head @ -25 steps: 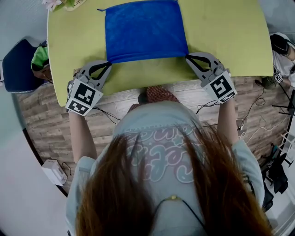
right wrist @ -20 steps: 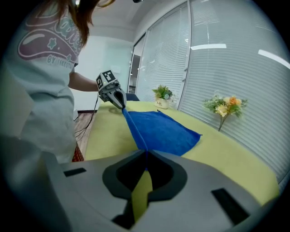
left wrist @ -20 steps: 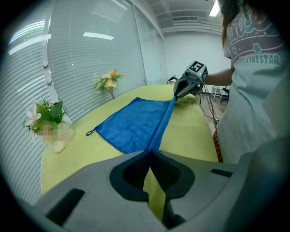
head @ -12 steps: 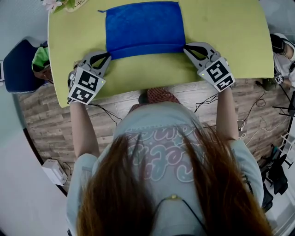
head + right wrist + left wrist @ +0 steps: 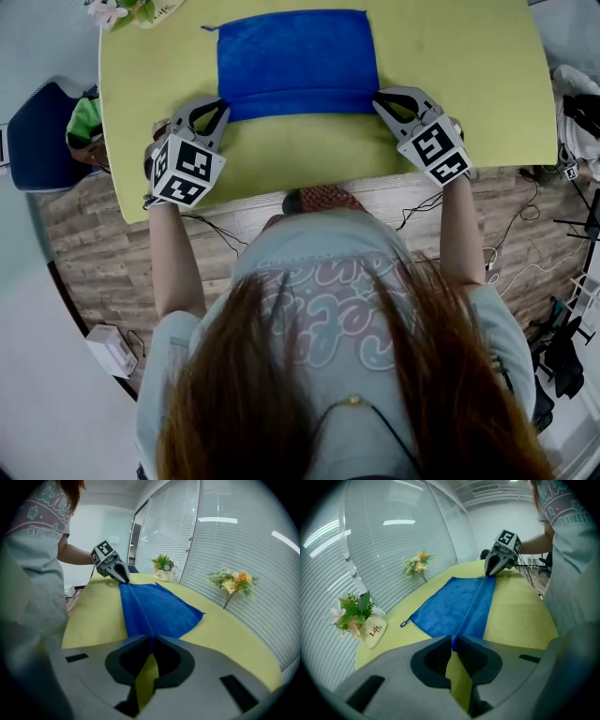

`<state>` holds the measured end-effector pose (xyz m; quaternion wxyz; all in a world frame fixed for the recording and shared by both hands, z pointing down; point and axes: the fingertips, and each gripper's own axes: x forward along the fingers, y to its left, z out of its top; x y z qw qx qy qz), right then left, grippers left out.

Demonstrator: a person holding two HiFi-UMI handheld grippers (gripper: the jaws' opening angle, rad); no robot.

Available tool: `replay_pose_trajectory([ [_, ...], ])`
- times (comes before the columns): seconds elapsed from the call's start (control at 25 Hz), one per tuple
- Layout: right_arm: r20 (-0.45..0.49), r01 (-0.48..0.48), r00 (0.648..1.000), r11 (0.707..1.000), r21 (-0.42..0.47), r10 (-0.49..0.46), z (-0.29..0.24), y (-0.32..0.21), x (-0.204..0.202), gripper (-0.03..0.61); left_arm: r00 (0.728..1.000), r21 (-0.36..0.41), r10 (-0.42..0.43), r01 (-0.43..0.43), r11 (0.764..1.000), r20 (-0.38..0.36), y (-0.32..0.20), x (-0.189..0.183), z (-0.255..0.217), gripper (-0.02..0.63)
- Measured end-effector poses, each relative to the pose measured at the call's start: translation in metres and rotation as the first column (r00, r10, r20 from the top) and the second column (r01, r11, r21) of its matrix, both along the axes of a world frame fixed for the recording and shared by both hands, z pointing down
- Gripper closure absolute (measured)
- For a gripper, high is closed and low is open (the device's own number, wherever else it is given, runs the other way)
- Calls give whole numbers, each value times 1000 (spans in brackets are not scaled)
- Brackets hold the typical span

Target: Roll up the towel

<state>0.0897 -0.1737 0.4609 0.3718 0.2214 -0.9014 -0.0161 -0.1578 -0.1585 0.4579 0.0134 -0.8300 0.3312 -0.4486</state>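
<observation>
On the broad green table (image 5: 469, 75), left tool (image 5: 222, 105) and right tool (image 5: 378, 97) each clamp the blue towel's (image 5: 295, 56) near folded edge.

An office room: slatted blinds (image 5: 384, 559) behind glass walls (image 5: 161, 527).

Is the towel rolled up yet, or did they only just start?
Only just started. Done: the near edge of the blue towel looks turned over into one narrow strip. In hand: the left tool and the right tool each pinch a near corner of it. Left: most of the towel lies flat on the yellow table, not yet rolled.
</observation>
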Motion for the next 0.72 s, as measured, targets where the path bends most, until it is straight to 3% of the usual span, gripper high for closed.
replay_pose_trajectory([
  [0.2, 52, -74, 996, 997, -3, 74, -5, -5, 8, 505, 999, 38, -32, 31, 999, 6, -1, 2, -5, 581],
  [0.36, 104, -119, 988, 993, 15, 117, -15, -9, 12, 456, 997, 88, -83, 83, 993, -8, -8, -12, -13, 457],
  [0.52, 134, -151, 980, 988, 36, 145, -24, -11, 21, 454, 992, 133, -124, 121, 984, 19, -10, -32, -20, 449],
  [0.72, 144, -153, 980, 983, 101, 137, -37, -4, 31, 452, 990, 188, -144, 141, 972, 2, -3, -39, -33, 449],
])
